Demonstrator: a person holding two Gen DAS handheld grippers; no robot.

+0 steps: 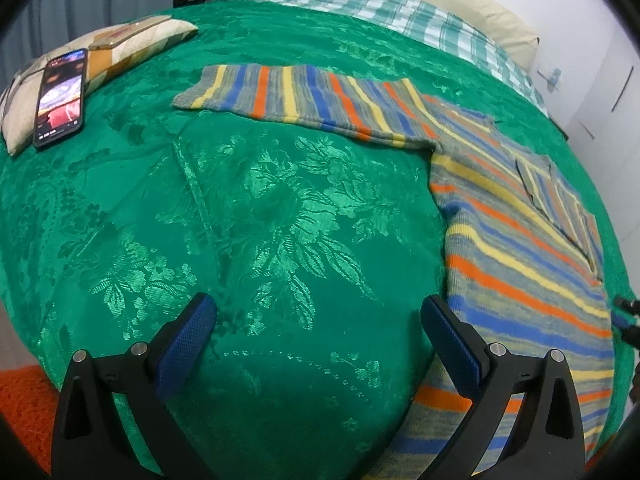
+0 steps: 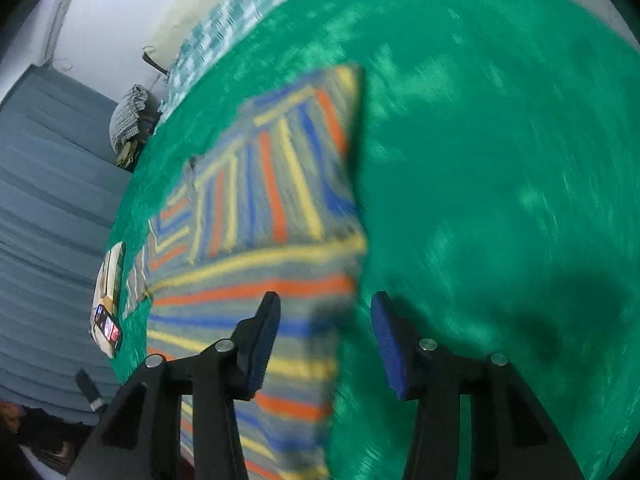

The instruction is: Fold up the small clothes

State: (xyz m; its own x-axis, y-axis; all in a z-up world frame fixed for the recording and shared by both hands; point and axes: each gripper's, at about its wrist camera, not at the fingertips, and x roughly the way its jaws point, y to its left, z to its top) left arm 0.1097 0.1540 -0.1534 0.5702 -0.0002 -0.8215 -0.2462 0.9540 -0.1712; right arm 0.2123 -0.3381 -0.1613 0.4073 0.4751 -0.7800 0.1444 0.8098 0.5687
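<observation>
A striped knit sweater [image 1: 520, 240] in grey, orange, yellow and blue lies flat on the green bedspread [image 1: 260, 220], at the right of the left wrist view. One sleeve [image 1: 300, 96] stretches out to the left. My left gripper [image 1: 318, 312] is open above bare bedspread with nothing between its fingers. Its right finger [image 1: 448, 336] is close to the sweater's left edge. The right wrist view is blurred. There the sweater [image 2: 260, 208] has a folded part lying on top. My right gripper [image 2: 325, 308] is open low over the sweater's right edge, the left finger [image 2: 264, 332] over the knit and the right one over bedspread.
A lit phone [image 1: 60, 96] lies on a quilted cushion [image 1: 132, 40] at the bed's far left. A green plaid cloth [image 1: 400, 12] and a pillow sit along the head of the bed. An orange rug [image 1: 24, 400] lies beside the bed. A grey curtain [image 2: 48, 200] hangs beyond it.
</observation>
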